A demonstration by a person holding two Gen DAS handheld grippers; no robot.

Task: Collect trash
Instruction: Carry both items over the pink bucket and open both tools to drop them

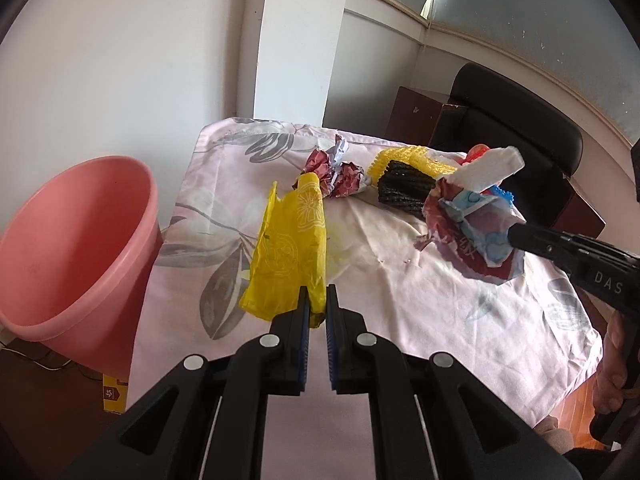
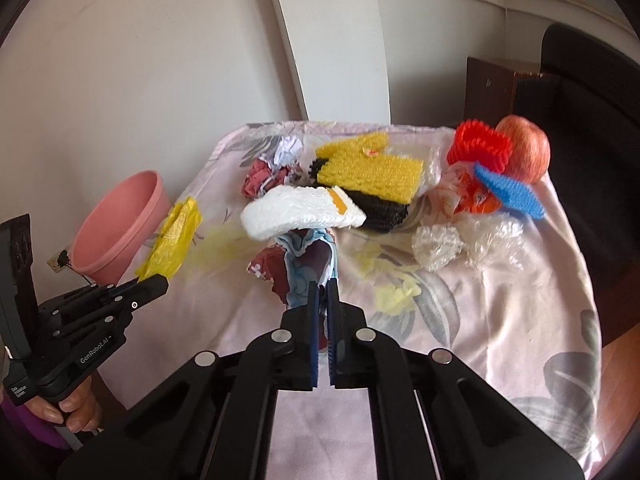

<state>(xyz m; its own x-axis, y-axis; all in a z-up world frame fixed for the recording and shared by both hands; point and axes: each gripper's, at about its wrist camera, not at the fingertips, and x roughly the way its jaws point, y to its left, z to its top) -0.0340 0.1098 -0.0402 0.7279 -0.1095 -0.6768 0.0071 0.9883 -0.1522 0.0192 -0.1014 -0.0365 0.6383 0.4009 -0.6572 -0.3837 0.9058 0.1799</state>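
Trash wrapper (image 2: pixel 300 264) pinched in right jaws, lifted above tablecloth (image 2: pixel 500 320).

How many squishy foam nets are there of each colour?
Yellow foam mesh net: 1
Black foam mesh net: 1
Red foam mesh net: 1
Blue foam mesh net: 1
White foam mesh net: 1
Total: 5

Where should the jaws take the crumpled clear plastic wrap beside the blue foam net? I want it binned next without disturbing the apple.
Grip the near, bulging lobe of the crumpled clear plastic wrap, coming down from the front edge of the table. That lobe stands up and faces bare floral tablecloth, while its far side crowds the blue foam net and the red apple.
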